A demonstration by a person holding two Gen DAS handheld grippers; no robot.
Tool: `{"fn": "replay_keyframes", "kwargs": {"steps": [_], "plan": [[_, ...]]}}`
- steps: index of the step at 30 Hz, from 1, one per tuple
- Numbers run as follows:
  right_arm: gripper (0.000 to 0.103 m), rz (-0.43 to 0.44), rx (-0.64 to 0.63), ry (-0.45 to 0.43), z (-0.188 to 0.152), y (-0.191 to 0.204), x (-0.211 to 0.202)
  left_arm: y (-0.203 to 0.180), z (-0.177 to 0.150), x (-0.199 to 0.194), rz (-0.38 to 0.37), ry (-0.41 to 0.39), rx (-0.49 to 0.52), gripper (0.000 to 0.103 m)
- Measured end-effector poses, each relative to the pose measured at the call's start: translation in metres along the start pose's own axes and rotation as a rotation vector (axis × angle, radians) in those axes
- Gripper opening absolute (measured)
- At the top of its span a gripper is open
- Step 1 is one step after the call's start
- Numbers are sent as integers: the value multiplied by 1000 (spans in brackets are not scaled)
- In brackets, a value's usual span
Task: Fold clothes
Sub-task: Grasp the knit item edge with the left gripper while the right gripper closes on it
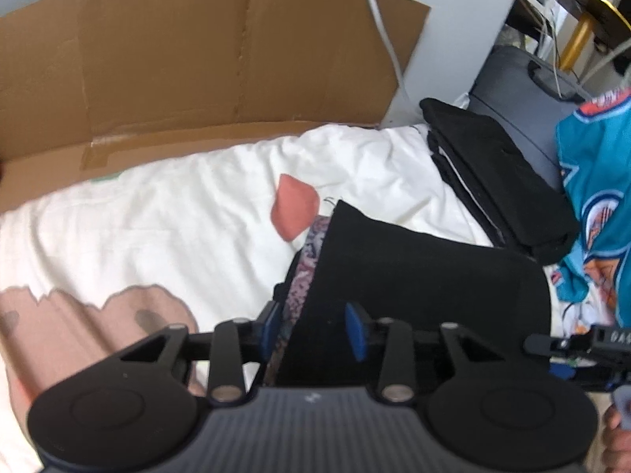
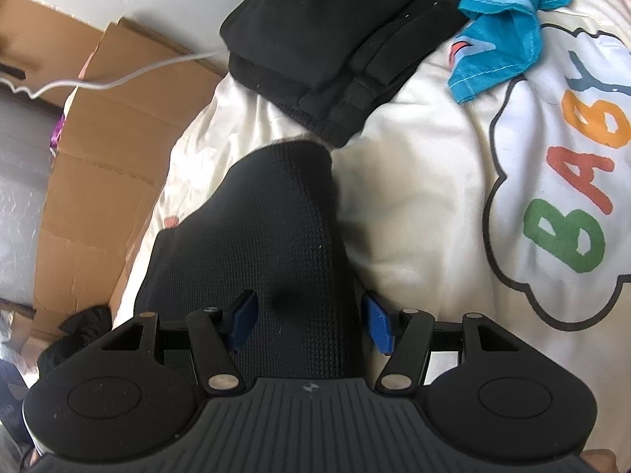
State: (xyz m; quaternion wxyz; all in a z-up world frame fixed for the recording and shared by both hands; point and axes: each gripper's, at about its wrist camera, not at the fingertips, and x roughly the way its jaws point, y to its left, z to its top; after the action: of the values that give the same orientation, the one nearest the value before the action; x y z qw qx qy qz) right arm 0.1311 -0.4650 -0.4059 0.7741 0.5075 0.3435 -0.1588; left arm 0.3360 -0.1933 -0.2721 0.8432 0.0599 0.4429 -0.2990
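A: Currently, where does the garment lie?

B: On the white printed duvet. A black knit garment, with a patterned lining showing along its left edge in the left wrist view, lies directly under both grippers.

A: State of the left gripper?

B: Jaws part open. The garment's edge runs up between the blue pads; whether they press on the cloth cannot be told.

A: And the right gripper?

B: Jaws apart. A raised fold of the black fabric sits between the blue pads, with a visible gap at the right pad. No clamp is evident.

A: Surrounding items?

B: A folded stack of black clothes rests at the far right edge of the duvet. A teal jersey lies just beside that stack. A flattened cardboard sheet stands behind the duvet, with a white cable running across it.
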Motion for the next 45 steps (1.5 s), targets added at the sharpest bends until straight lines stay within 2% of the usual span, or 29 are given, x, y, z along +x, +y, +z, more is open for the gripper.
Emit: {"fn": "replay_keyframes", "kwargs": {"steps": [3, 5, 9, 12, 15, 17, 20, 29, 33, 40, 45], "plan": [[63, 7, 23, 1, 1, -3, 1, -6, 1, -1, 5, -28, 44, 37], [63, 7, 22, 4, 1, -3, 1, -9, 2, -2, -1, -38, 66, 33], [63, 11, 29, 5, 0, -3, 1, -11, -1, 10, 13, 26, 85, 33], [63, 13, 35, 5, 0, -4, 1, -8, -2, 13, 3, 31, 53, 32], [63, 15, 30, 13, -2, -2, 2, -8, -2, 11, -4, 26, 58, 24], [63, 16, 33, 13, -2, -2, 3, -8, -1, 9, -18, 18, 59, 7], [63, 20, 44, 11, -2, -4, 2, -11, 1, 4, -28, 9, 73, 4], [63, 21, 42, 17, -3, -3, 3, -2, 5, -7, -24, -15, 36, 3], [63, 21, 28, 27, -3, -2, 5, -3, 1, 0, 17, 21, 78, 3], [68, 6, -56, 55, -5, 8, 10, -4, -3, 9, 40, -4, 104, 3], [68, 16, -68, 63, -4, 8, 11, 3, -2, 12, 45, -12, 98, 3]]}}
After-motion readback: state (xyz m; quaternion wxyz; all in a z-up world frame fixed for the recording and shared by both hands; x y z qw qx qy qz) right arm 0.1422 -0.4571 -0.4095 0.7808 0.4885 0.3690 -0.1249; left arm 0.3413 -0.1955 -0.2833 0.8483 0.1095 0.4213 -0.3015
